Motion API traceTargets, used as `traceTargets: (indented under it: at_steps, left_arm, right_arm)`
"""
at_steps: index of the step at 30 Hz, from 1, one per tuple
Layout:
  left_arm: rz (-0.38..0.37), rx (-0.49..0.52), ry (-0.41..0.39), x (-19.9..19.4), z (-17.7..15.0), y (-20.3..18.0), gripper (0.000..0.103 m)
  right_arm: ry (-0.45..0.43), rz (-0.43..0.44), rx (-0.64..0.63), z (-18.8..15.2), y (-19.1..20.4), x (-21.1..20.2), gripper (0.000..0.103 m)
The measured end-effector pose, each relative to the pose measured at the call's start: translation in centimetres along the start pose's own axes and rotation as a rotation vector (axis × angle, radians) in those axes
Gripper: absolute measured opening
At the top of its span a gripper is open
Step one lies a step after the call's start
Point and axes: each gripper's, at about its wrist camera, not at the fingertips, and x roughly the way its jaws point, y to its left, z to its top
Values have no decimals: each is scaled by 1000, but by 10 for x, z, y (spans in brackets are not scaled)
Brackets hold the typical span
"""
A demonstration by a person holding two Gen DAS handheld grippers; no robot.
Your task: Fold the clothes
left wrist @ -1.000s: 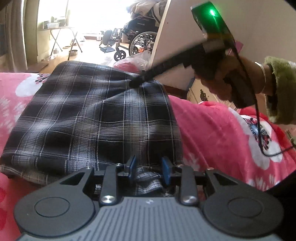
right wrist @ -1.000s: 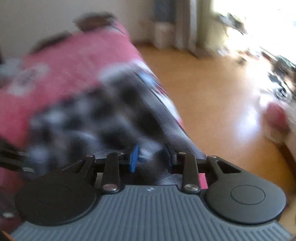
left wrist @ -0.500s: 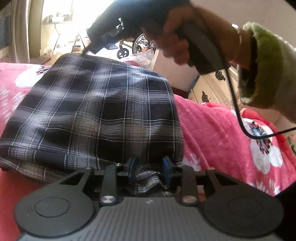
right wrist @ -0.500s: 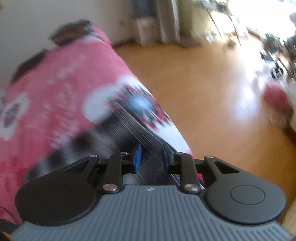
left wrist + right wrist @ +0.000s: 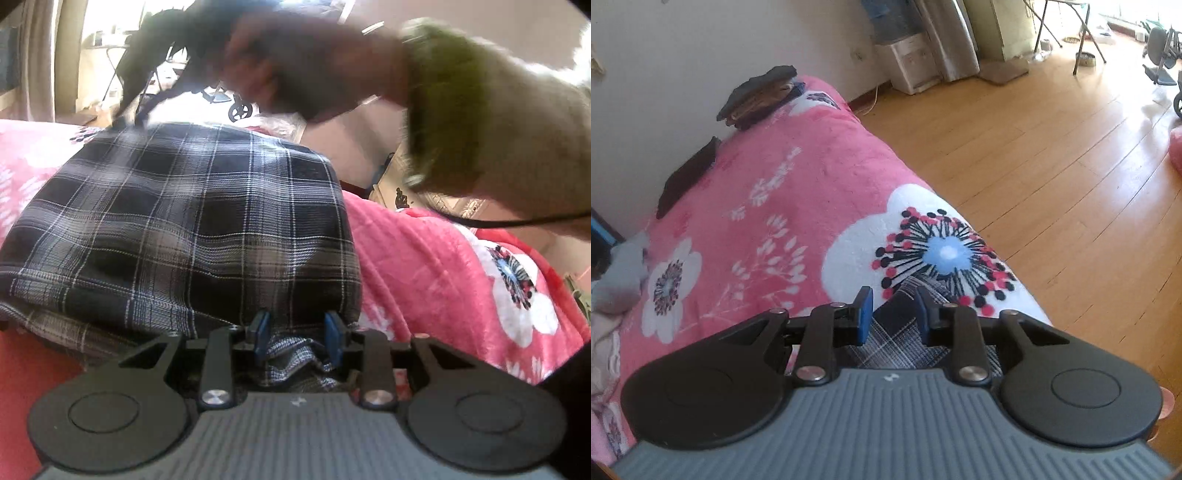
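Pink blanket (image 5: 798, 192): one plaid garment (image 5: 192, 229), two grippers' fingers (image 5: 258, 330) apart.

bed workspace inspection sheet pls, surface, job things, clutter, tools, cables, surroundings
surface: pink floral blanket on the bed.
job's things: plaid garment, folded in layers.
clutter: dark folded items near the wall.
grippers: left tool fingers apart, bunched plaid edge between them, grip unclear; right tool over a plaid corner, grip unclear.
cables: black cable below the sleeve.
surroundings: wooden floor, wheelchair.
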Motion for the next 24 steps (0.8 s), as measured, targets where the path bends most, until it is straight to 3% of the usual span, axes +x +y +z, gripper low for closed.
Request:
traceTargets:
  at_steps: [1, 2, 3, 9, 12, 18, 21, 24]
  left_arm:
    - [-1, 1, -4, 1, 0, -1, 32]
    - [-3, -2, -5, 0, 0, -1, 32]
    - [-6, -9, -4, 0, -1, 0, 32]
    - [-12, -51, -15, -4, 0, 1, 34]
    - [-9, -26, -32, -4, -3, -4, 38]
    - [-1, -9, -35, -5, -1, -10, 39]
    - [0, -20, -40, -11, -1, -12, 39]
    - [2, 5, -47, -17, -5, -21, 42]
  right_arm:
    - [16, -46, -26, -1, -2, 15, 23]
    - [25, -74, -52, -2, -1, 24, 30]
    - [13, -50, -81, -4, 5, 16, 34]
    - [-58, 94, -256, -20, 42, -35, 35]
    - [-14, 283, -390, -36, 68, -47, 33]
    - [65, 328, -518, -56, 93, -26, 28]
    - [105, 350, -582, -65, 105, -15, 17]
    - [131, 386, -634, -71, 116, -6, 16]
